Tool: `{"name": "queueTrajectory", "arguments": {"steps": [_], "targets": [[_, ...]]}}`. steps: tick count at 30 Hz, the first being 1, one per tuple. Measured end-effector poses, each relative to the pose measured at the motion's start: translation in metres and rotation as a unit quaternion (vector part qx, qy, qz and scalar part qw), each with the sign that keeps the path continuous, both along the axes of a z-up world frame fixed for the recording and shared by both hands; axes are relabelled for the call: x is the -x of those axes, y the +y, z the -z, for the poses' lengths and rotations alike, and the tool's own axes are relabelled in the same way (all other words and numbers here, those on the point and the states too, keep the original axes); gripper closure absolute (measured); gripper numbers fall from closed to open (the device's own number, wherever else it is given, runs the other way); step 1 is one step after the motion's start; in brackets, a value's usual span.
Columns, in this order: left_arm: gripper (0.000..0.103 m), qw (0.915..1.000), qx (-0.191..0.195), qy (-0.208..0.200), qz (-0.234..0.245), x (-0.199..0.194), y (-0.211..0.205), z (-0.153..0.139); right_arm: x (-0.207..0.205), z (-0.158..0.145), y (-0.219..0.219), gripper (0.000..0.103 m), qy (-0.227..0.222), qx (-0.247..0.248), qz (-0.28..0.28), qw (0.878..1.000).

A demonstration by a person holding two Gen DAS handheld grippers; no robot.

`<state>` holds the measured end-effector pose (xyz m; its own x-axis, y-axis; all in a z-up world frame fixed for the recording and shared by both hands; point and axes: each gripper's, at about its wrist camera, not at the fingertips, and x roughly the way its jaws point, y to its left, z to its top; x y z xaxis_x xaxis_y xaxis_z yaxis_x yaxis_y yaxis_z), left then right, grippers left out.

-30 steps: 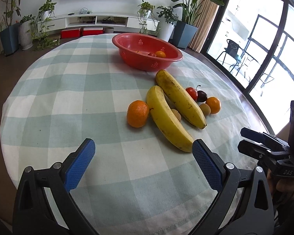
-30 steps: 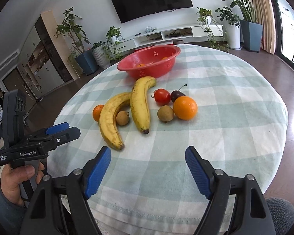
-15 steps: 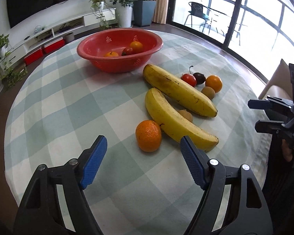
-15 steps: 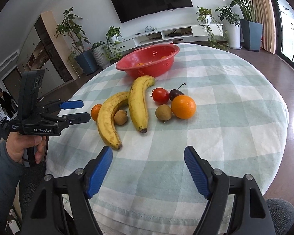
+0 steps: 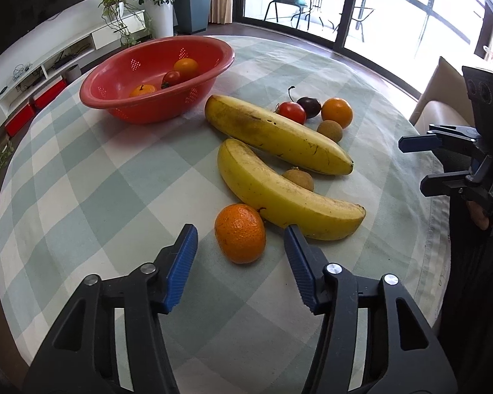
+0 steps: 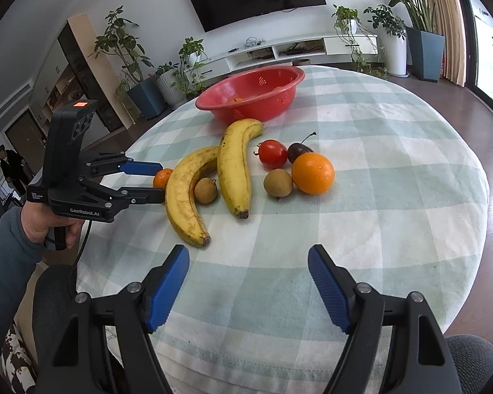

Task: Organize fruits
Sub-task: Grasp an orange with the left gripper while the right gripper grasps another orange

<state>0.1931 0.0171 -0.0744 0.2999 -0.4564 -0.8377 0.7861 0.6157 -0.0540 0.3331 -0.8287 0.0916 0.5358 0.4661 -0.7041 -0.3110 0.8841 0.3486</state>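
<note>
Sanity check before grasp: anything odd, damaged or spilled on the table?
Nothing spilled or damaged. Both bananas show brown speckling, just ripeness. Most fruit lies loose on the tablecloth outside the red bowl. Left gripper is open around the mandarin.

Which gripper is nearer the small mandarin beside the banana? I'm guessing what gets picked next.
Left. The left gripper is open, straddling the mandarin; the right gripper hangs open at the table edge, past the bananas.
</note>
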Motion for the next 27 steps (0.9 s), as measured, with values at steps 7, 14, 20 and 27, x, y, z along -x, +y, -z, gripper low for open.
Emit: {"name": "queueTrajectory", "arguments": {"steps": [7,14,20,27], "targets": [[0.055,0.9999,-0.010,-0.003,-0.001,-0.001,0.002,0.006,-0.001,0.000,0.000,0.025,0.002,0.000,-0.002,1.000],[0.062,0.9994,-0.020,0.000,0.028,-0.001,-0.010,0.011,-0.001,0.001,0.001,0.027,0.004,0.001,-0.004,1.000],[0.072,0.9998,-0.001,-0.008,0.019,-0.001,-0.007,0.009,0.000,0.001,0.001,0.027,0.005,0.001,-0.004,1.000],[0.073,0.9998,0.013,0.004,-0.015,-0.001,-0.001,0.013,0.000,0.002,0.003,0.028,0.007,0.003,-0.005,1.000]]}}
